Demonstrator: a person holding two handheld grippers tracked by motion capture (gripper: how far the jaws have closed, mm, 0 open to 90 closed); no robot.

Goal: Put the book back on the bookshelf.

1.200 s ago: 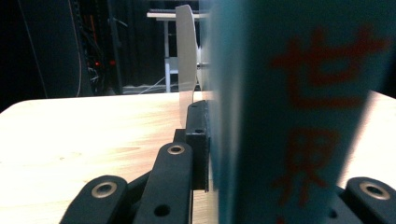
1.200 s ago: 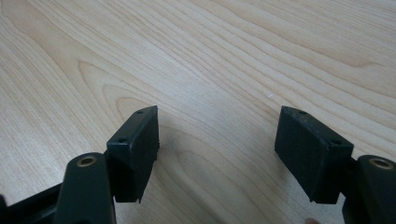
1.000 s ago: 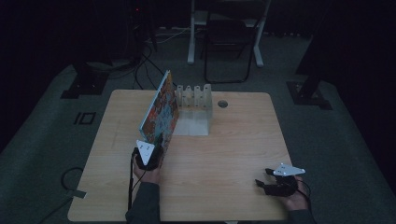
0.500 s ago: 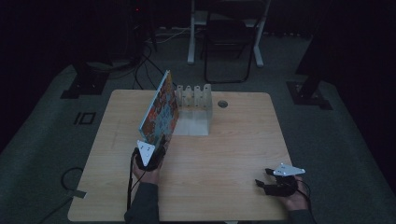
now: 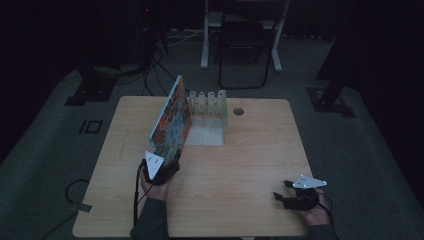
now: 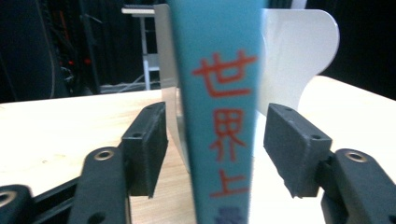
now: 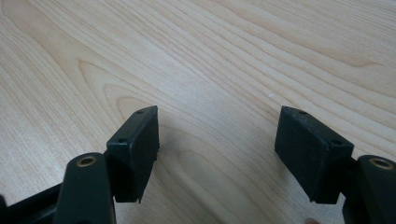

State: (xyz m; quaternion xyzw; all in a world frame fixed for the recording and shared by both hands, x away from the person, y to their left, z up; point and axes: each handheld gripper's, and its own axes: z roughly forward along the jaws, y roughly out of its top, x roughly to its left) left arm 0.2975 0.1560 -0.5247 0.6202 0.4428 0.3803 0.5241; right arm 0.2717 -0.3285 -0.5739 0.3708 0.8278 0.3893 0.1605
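Left gripper just opening, pads clear of teal book spine between them – book upright, seemingly leaning on white rack on desk. Right gripper spread, empty.

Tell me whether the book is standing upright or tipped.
Tipped: the book stands on edge, leaning toward the white rack. The left gripper has just been opening, clear of the spine.

Each hand carried black tongs topped by a pale three-cornered plate, a dark cable trailing from the left one. The other tongs matched. Blocky black pads bore small screw holes, brass-ringed pivots behind. Dark sleeves covered the forearms.
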